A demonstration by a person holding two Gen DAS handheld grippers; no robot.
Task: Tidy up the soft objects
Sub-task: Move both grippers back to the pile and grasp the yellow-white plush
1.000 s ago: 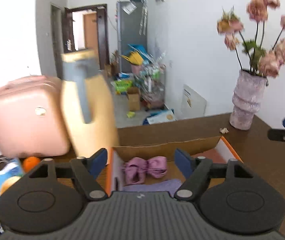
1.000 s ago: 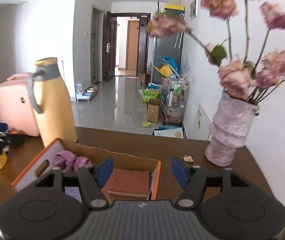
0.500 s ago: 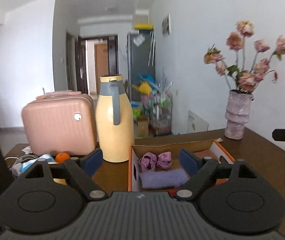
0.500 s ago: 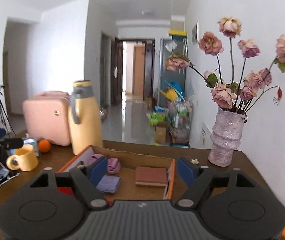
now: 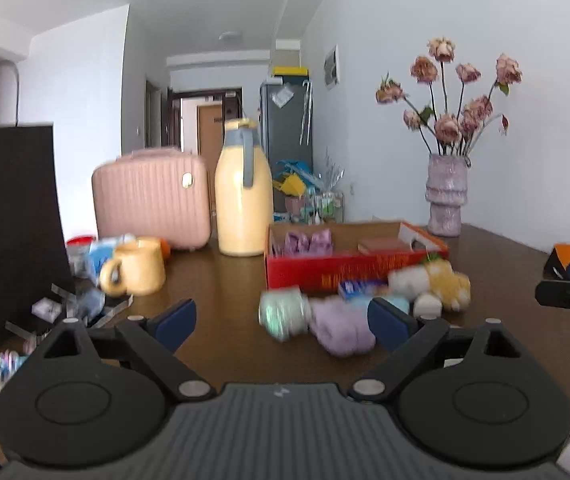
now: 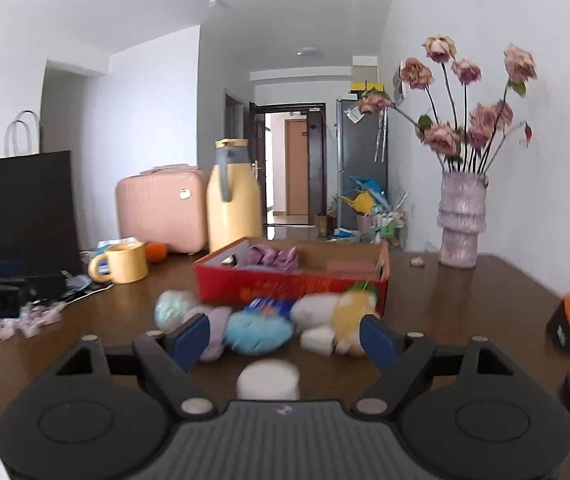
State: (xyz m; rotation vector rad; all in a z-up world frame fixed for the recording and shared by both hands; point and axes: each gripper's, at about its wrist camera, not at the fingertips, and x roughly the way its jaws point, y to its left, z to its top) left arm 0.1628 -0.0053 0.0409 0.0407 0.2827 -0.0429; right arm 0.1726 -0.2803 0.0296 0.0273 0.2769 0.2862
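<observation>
The dark wooden table (image 6: 465, 300) carries an open red cardboard box (image 6: 285, 286), with purple fabric bundles (image 6: 273, 258) and a brown block (image 6: 349, 266) already inside. Just in front of the box's near wall lies a blurred row of soft items, running across both views. From left to right in the right wrist view these are a pale green roll (image 6: 173, 306), a lilac plush (image 6: 215, 326), a blue plush (image 6: 257, 332) and a white-and-yellow plush toy (image 6: 341, 312).

The right gripper (image 6: 285, 334) has nothing in its grip and its jaws are opening; the blue plush lies straight ahead between the fingers, so this hand seems better placed for it. The left gripper (image 5: 281, 320) is likewise empty and opening, with the green roll (image 5: 283, 312) and lilac plush (image 5: 343, 330) ahead, right of centre.
</observation>
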